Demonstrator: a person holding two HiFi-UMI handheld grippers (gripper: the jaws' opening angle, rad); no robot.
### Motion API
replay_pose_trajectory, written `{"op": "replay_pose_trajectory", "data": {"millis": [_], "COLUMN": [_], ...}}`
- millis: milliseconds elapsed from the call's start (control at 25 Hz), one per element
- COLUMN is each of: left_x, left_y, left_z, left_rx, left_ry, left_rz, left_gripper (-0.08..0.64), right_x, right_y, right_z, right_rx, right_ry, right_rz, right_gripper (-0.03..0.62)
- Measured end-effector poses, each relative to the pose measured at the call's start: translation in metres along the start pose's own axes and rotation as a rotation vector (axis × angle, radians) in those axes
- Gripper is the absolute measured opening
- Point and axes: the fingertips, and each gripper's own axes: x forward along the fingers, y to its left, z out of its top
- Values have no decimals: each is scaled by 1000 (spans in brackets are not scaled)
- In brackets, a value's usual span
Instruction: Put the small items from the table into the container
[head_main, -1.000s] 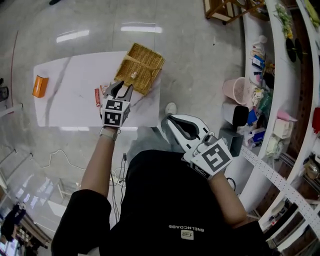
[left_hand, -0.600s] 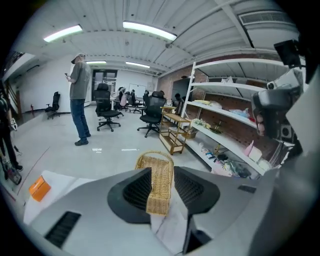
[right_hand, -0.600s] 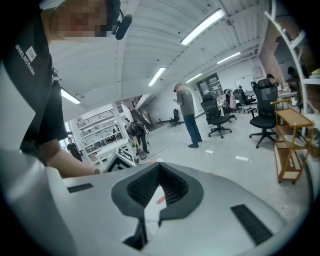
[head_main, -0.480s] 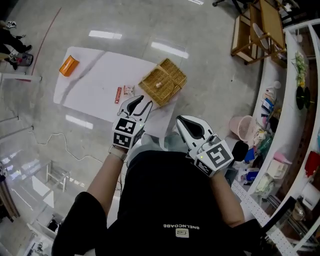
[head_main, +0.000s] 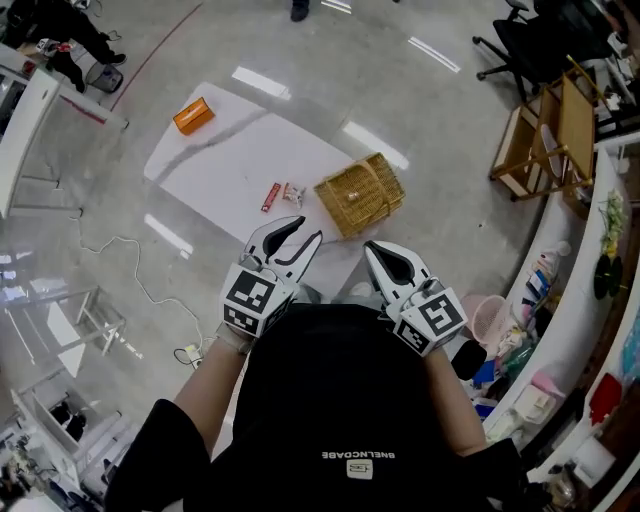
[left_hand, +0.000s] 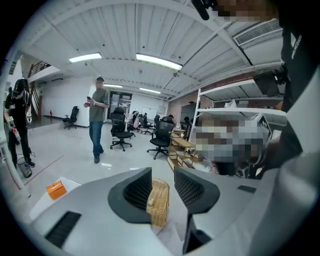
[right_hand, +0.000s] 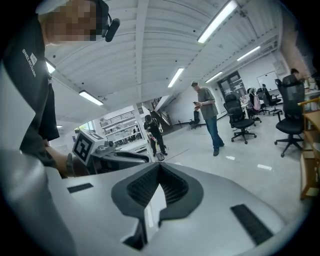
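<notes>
The white tabletop (head_main: 235, 160) has a grey line running across it. A brown woven basket (head_main: 360, 194) sits at one corner, right by the edge. Just beside the basket lie a small pale packet (head_main: 292, 194) and a thin red packet (head_main: 270, 196), close together. An orange box (head_main: 193, 115) lies far from them, near the opposite corner. The middle of the tabletop is bare.

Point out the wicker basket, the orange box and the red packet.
wicker basket (head_main: 383, 180), head view, woven side.
orange box (head_main: 193, 116), head view, top face.
red packet (head_main: 271, 196), head view, its middle.
</notes>
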Motion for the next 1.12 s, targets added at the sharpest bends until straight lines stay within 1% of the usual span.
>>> {"op": "replay_pose_trajectory", "data": {"millis": [200, 320, 480, 600, 840, 1000, 1120], "left_x": [-35, -54, -76, -86, -94, -93, -92], "left_y": [-6, -9, -3, 1, 6, 2, 1], "left_z": [12, 17, 22, 21, 13, 13, 14], "left_rx": [19, 11, 19, 13, -3, 24, 26], "left_ry": [-83, -134, -195, -205, -193, -188, -201], "left_rz": [29, 33, 71, 85, 99, 95, 84], "left_gripper": [132, 110, 65, 57, 55, 49, 49], "right_x": [16, 23, 33, 36, 37, 34, 34], "right_y": [18, 30, 46, 54, 59, 59, 56], "right_z": [9, 12, 12, 11, 8, 5, 5], "right_rx": [-30, -47, -72, -82, -82, -76, -70], "right_ry": [-27, -37, -27, -22, -18, -12, -12], "right_rz": [72, 106, 147, 162, 161, 156, 148], "right_gripper": [0, 0, 0, 0, 0, 0, 0]}}
